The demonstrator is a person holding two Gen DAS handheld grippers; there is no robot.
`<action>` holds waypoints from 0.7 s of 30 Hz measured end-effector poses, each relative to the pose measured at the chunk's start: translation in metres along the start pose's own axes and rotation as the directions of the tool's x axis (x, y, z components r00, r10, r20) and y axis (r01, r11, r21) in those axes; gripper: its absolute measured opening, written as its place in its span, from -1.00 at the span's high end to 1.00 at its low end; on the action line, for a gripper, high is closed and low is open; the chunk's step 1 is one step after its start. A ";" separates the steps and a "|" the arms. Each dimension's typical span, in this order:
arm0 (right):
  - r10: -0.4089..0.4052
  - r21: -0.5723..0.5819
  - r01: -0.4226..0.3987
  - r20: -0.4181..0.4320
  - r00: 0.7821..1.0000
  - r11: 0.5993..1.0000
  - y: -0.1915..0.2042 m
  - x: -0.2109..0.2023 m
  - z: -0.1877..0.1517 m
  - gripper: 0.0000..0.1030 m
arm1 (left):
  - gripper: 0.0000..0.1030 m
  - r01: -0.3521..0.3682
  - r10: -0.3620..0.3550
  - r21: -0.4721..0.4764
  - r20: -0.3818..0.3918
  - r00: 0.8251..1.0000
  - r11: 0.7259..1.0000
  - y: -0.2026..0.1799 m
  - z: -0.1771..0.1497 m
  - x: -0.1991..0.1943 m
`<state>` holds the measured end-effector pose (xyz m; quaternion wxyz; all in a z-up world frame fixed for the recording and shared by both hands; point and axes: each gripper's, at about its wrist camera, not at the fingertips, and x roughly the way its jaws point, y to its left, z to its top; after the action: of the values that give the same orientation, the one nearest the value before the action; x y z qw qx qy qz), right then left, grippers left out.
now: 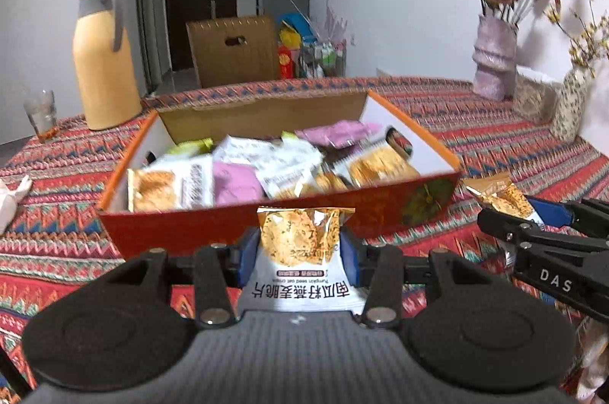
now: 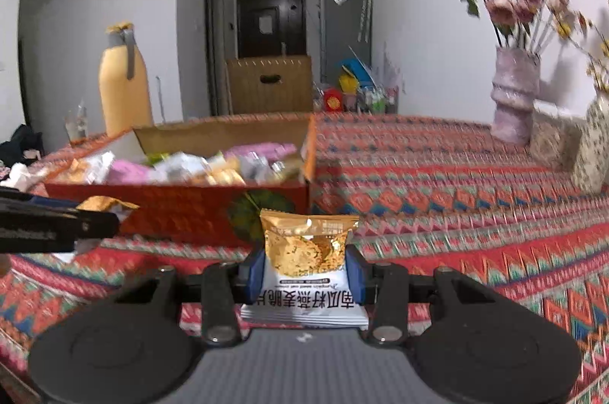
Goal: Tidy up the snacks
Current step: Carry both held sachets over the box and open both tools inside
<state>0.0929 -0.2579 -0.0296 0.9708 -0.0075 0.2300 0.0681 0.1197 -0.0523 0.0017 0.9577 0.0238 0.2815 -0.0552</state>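
Observation:
A red cardboard box [image 1: 213,225] with an orange rim holds several snack packets, pink, white and golden; it also shows in the right wrist view [image 2: 182,210]. My left gripper [image 1: 298,252] is shut on a gold-and-white oat crisp packet [image 1: 300,252], held just in front of the box's near wall. My right gripper [image 2: 306,271] is shut on a second oat crisp packet [image 2: 308,252], right of the box's front corner. The right gripper also shows in the left wrist view [image 1: 533,225] with its packet [image 1: 502,196]. The left gripper shows at the left edge of the right wrist view [image 2: 102,213].
The table has a red patterned cloth [image 2: 456,194]. A yellow thermos [image 1: 104,61] and a glass [image 1: 41,115] stand at the back left. Vases with flowers [image 1: 495,61] and a tissue box [image 1: 533,96] stand at the back right. A white crumpled thing [image 1: 11,198] lies at the left.

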 end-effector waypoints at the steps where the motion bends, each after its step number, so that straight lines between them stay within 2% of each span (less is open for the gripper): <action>1: 0.003 -0.003 -0.003 0.013 1.000 1.000 0.003 -0.001 0.005 0.18 | 0.12 -0.006 0.006 -0.004 0.011 1.000 1.000 0.003 0.004 -0.001; 7: 0.018 -0.026 -0.016 0.081 0.997 1.000 0.022 0.004 0.036 0.18 | 0.12 -0.038 0.039 -0.027 0.072 0.997 0.999 0.020 0.025 -0.006; 14: 0.032 -0.049 -0.026 0.125 0.992 0.998 0.041 0.023 0.069 0.18 | 0.12 -0.075 0.082 -0.053 0.153 0.985 0.996 0.034 0.056 -0.005; 21: 0.044 -0.050 -0.037 0.149 0.988 0.998 0.052 0.049 0.095 0.18 | 0.12 -0.110 0.125 -0.094 0.178 0.976 0.990 0.050 0.082 0.014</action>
<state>0.1713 -0.1954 0.0347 0.9833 -0.0205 0.1549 0.0933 0.1815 -0.0107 0.0641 0.9813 -0.0047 0.1923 0.0114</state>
